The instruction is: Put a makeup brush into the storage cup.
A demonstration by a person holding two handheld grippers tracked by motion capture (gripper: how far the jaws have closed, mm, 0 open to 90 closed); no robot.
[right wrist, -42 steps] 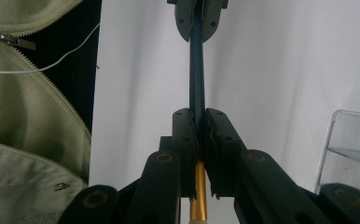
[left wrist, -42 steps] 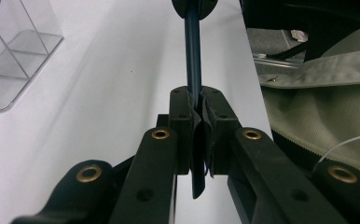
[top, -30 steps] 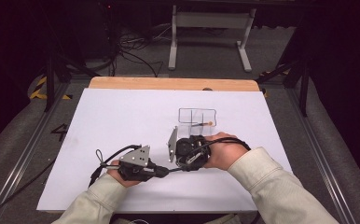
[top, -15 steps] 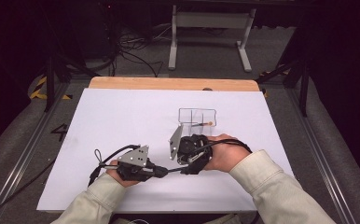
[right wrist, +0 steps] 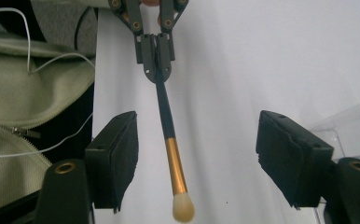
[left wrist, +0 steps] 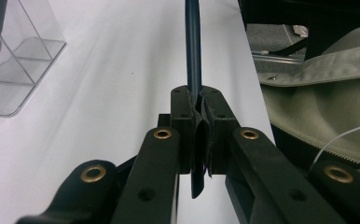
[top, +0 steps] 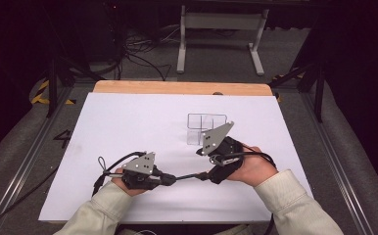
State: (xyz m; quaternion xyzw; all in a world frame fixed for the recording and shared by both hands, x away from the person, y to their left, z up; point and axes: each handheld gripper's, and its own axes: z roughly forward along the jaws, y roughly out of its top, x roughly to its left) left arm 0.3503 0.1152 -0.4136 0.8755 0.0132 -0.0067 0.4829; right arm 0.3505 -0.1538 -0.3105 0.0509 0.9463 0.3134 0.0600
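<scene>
Both fingers differ: left gripper [right wrist: 157, 58] clamps the brush [right wrist: 171, 149]; right gripper [right wrist: 197, 158] just released, opening.

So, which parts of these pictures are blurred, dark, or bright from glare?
High view: the white table sheet is evenly lit and the floor behind is very dark. Left gripper view: the clamped brush handle is sharp, while the nearest jaw links are soft. Right gripper view: the brush's pale tip is slightly soft, and the sheet is bright but not glaring.

surface: white table [top: 128, 127] | on it: clear box [top: 204, 128]
</scene>
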